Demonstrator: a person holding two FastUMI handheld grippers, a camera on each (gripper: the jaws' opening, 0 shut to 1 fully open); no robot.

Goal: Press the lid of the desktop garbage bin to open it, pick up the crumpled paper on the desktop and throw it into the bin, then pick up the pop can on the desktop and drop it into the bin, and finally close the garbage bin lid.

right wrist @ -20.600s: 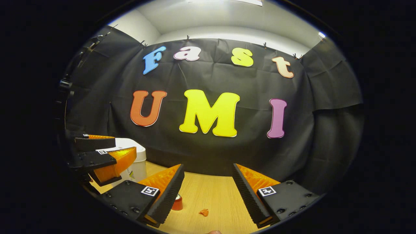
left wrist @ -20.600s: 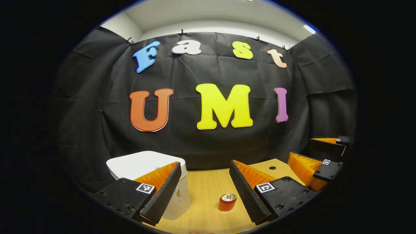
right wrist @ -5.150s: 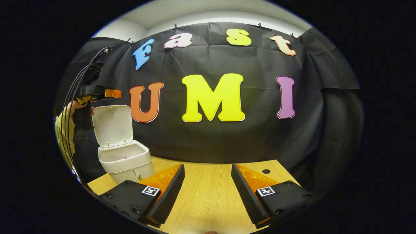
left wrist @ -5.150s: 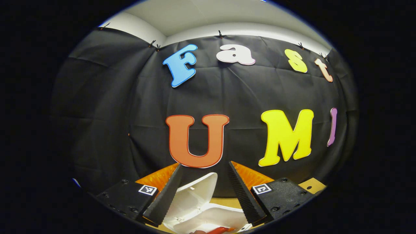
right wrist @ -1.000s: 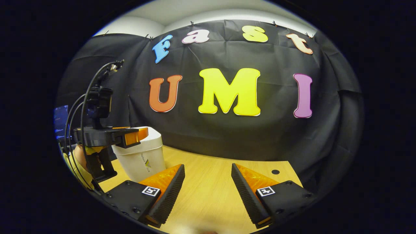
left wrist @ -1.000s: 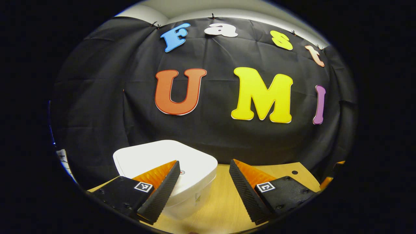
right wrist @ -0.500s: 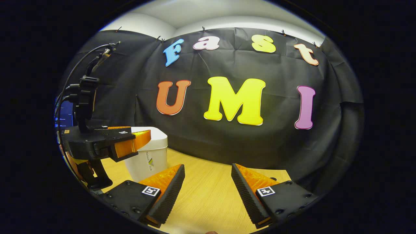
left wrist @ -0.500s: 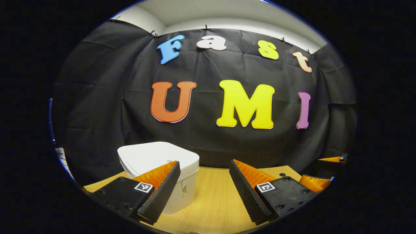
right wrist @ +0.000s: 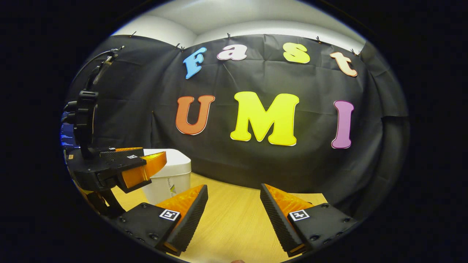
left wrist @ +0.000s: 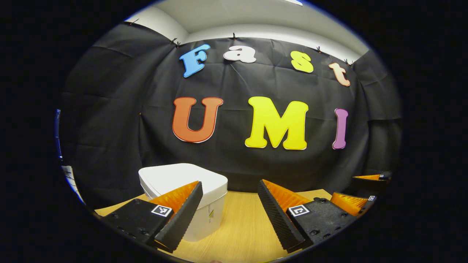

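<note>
Showing garbage bin (left wrist: 190,204) at lower left of left gripper view, lid (left wrist: 179,179) lying shut. Holding left gripper (left wrist: 228,215) and right gripper (right wrist: 234,219) wide open, empty, above table (right wrist: 234,219). Risking, if lid unlatched, springing open; latch unverifiable.

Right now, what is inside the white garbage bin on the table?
That cannot be seen: the lid lies closed on the garbage bin, covering the inside. No can or crumpled paper lies on the visible wooden table.
</note>
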